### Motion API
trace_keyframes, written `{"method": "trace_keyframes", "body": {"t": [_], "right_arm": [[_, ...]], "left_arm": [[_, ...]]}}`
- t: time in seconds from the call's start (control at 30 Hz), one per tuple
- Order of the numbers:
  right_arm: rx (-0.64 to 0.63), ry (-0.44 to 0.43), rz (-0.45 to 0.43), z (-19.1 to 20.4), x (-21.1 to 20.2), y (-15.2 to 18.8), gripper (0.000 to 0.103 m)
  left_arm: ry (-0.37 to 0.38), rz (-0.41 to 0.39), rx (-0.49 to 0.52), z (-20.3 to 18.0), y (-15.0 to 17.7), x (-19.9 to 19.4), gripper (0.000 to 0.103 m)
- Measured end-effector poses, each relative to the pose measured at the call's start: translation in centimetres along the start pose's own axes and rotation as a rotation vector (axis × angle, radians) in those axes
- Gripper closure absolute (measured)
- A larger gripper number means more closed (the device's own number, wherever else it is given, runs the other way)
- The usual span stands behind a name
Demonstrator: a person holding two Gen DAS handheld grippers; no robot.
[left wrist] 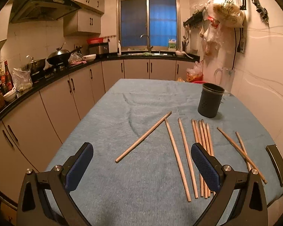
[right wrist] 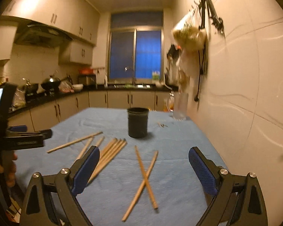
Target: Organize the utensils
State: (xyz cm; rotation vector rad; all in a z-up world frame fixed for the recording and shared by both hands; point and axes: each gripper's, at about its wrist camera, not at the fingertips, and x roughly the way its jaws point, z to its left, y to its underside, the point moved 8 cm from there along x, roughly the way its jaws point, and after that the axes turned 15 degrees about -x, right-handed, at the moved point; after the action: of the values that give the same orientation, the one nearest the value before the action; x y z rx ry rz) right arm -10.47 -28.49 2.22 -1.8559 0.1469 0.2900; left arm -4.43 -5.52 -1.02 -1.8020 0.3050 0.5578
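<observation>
While both grippers hover spread and empty, left gripper (left wrist: 141, 167) and right gripper (right wrist: 144, 171), nothing is sorted yet: every chopstick (left wrist: 201, 150) visible lies loose on the blue cloth (left wrist: 122, 188), and the black holder (right wrist: 137, 122) beyond them looks unfilled.

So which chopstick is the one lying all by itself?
Find the blue cloth covering the table, then the dark cup standing on it. Nearer than the cup lie wooden chopsticks; the lone chopstick is farthest left, slanting steeply sideways while the others point roughly at the cup.
</observation>
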Motion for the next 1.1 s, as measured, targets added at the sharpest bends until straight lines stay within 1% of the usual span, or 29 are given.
{"method": "trace_keyframes", "body": {"t": [0.13, 0.37, 1.1], "right_arm": [[0.047, -0.029, -0.028, 0.4, -1.3, 0.4, 0.006], [0.067, -0.017, 0.011, 0.3, -2.1, 1.6, 0.006], [0.067, 0.005, -0.001, -0.2, -3.2, 1.7, 0.006]], "left_arm": [[0.012, -0.021, -0.020, 0.3, 0.3, -1.1, 0.000], [0.018, -0.018, -0.026, 0.5, 1.3, -1.8, 0.000], [0.029, -0.042, -0.033, 0.6, 2.4, -3.5, 0.000]]}}
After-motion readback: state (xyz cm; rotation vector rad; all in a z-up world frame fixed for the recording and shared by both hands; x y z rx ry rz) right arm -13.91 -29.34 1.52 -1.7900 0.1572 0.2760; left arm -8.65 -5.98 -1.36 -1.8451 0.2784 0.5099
